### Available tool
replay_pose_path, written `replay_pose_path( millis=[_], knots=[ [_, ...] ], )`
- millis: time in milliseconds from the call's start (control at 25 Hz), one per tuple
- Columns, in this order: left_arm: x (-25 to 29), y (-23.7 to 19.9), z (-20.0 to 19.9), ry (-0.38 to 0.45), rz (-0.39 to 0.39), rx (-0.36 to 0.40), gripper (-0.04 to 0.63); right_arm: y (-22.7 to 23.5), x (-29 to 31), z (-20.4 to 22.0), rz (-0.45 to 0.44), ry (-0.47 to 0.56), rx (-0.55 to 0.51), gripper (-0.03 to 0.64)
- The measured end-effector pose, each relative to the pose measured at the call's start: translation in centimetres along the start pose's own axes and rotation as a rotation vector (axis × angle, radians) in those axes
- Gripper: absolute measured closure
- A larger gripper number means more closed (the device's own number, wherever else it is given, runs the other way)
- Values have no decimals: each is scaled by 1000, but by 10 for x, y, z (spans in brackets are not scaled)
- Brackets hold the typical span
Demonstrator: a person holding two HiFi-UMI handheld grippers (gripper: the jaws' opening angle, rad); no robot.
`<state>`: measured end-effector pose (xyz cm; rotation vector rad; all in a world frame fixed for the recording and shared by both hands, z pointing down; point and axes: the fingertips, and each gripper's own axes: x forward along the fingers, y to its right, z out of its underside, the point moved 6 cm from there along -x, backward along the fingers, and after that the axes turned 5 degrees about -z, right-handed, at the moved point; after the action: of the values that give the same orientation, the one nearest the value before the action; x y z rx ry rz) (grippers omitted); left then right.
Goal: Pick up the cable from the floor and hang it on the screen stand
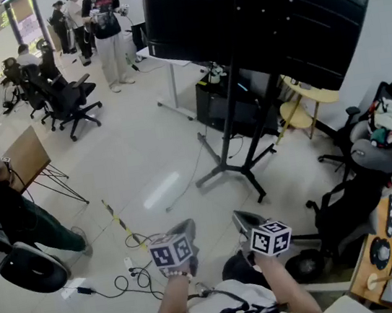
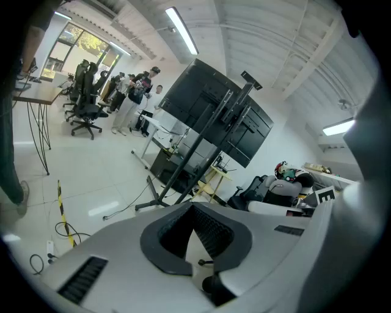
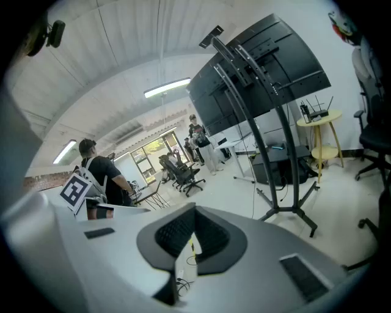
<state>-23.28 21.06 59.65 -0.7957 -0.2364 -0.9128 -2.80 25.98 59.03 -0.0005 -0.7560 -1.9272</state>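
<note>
Entry: two grippers idle over the floor cable, nothing lifted yet.
Left gripper (image 1: 183,228) and right gripper (image 1: 245,219) are side by side, jaws pinched together and empty. The black cable (image 1: 135,276) lies in loose loops on the floor, left of them and well apart from the screen stand (image 1: 230,132). Likely hazard: the loops seem joined to a white adapter (image 1: 70,287), so a lift may drag it along.

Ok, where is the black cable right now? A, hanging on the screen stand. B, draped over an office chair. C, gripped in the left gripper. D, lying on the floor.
D: the cable lies loose on the floor beside the left gripper, whose jaws are shut on nothing.
</note>
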Motion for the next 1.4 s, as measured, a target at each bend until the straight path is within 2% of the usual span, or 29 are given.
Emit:
replay_pose_path(
  millis=[320,520,720,1040,1400],
  knots=[
    [12,9,3,-31,14,6,595,10,-4,4,10,-6,21,609],
    [36,18,-1,-52,16,11,595,31,0,-8,9,-1,37,609],
    [65,30,-24,-46,12,30,595,58,13,-41,-4,17,43,609],
    [120,48,-68,-31,-16,14,595,107,41,-95,-35,43,41,609],
    [185,70,-96,-26,-60,-10,595,170,64,-149,-77,23,14,606]
  ],
)
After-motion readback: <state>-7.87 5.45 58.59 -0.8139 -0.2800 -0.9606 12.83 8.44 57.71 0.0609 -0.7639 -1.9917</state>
